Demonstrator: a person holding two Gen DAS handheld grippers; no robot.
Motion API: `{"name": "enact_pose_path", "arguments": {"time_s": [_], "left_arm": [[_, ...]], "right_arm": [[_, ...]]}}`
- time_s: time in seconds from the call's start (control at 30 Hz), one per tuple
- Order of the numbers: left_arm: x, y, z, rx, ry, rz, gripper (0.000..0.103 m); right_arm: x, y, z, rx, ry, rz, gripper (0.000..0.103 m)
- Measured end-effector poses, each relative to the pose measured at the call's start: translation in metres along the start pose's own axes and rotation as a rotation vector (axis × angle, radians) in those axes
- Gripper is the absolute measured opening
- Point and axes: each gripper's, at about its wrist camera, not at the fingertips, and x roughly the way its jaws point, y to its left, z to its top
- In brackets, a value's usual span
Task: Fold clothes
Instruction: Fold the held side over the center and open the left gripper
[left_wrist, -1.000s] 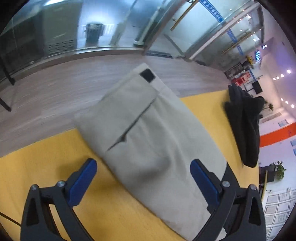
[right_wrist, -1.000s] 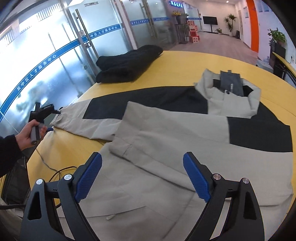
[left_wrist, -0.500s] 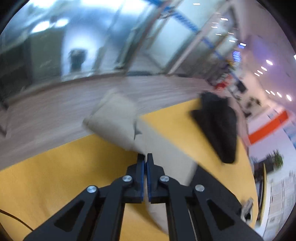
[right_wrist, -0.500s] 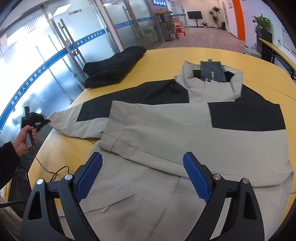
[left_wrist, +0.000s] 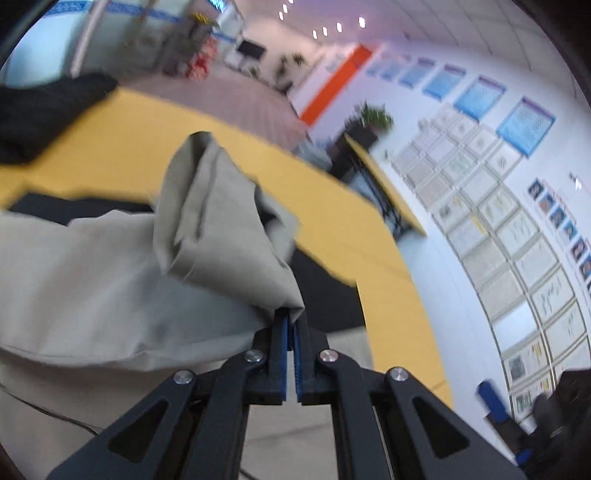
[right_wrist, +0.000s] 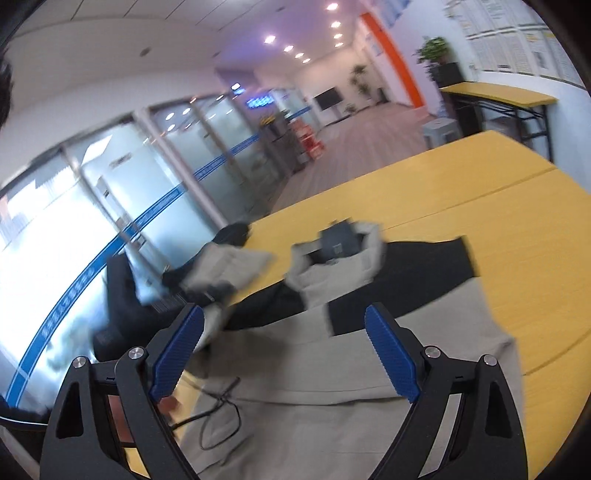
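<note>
Since 0.5 s ago the left gripper (left_wrist: 290, 334) has swung round w/ the sleeve (left_wrist: 221, 236), now lifting it over the jacket (left_wrist: 92, 295) body; jaws are pinching shut on the cuff fabric. Sleeve is standing up and away from the tips, bunched. Jacket is lying flat on the yellow table (right_wrist: 517, 206), long axis running away from the right cam, collar (right_wrist: 340, 254) at far end. Right gripper (right_wrist: 284, 354) is hovering wide open over the hem, holding nothing. Only the right view is showing the collar and a cable (right_wrist: 221, 413); left view is showing a black garment (left_wrist: 44, 110).
</note>
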Motion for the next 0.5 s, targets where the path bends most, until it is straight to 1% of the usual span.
{"name": "enact_pose_path", "arguments": {"time_s": [0.07, 0.1, 0.2, 0.23, 0.27, 0.3, 0.33, 0.37, 0.4, 0.43, 0.47, 0.5], "left_arm": [[0.053, -0.014, -0.033, -0.017, 0.109, 0.017, 0.002], [0.075, -0.015, -0.047, -0.016, 0.149, 0.028, 0.002], [0.1, -0.037, -0.074, 0.039, 0.178, 0.054, 0.003], [0.098, -0.049, -0.083, 0.058, 0.183, 0.058, 0.004], [0.093, -0.054, -0.086, 0.076, 0.18, 0.045, 0.009], [0.085, -0.054, -0.086, 0.091, 0.174, 0.031, 0.011], [0.076, -0.053, -0.086, 0.105, 0.167, 0.018, 0.011], [0.059, -0.053, -0.087, 0.12, 0.151, -0.001, 0.013], [0.038, -0.055, -0.086, 0.131, 0.13, -0.018, 0.019], [0.015, -0.047, -0.081, 0.14, 0.102, -0.023, 0.024], [-0.006, -0.042, -0.078, 0.147, 0.066, -0.022, 0.038], [-0.028, -0.032, -0.077, 0.157, 0.027, -0.013, 0.058]], "right_arm": [[-0.009, -0.029, 0.0, 0.021, 0.011, -0.049, 0.091], [-0.01, -0.042, 0.0, 0.025, 0.024, -0.069, 0.091], [-0.004, -0.071, -0.002, 0.037, 0.07, -0.105, 0.092], [0.0, -0.076, -0.003, 0.048, 0.083, -0.105, 0.093], [0.006, -0.079, -0.005, 0.058, 0.093, -0.102, 0.095], [0.014, -0.079, -0.006, 0.057, 0.104, -0.103, 0.098], [0.022, -0.078, -0.007, 0.051, 0.114, -0.108, 0.1], [0.031, -0.078, -0.007, 0.045, 0.125, -0.113, 0.103], [0.042, -0.076, -0.005, 0.037, 0.14, -0.111, 0.103], [0.053, -0.074, -0.005, 0.029, 0.156, -0.097, 0.103], [0.065, -0.069, -0.005, 0.019, 0.17, -0.079, 0.103], [0.078, -0.064, -0.006, 0.006, 0.185, -0.062, 0.103]]}}
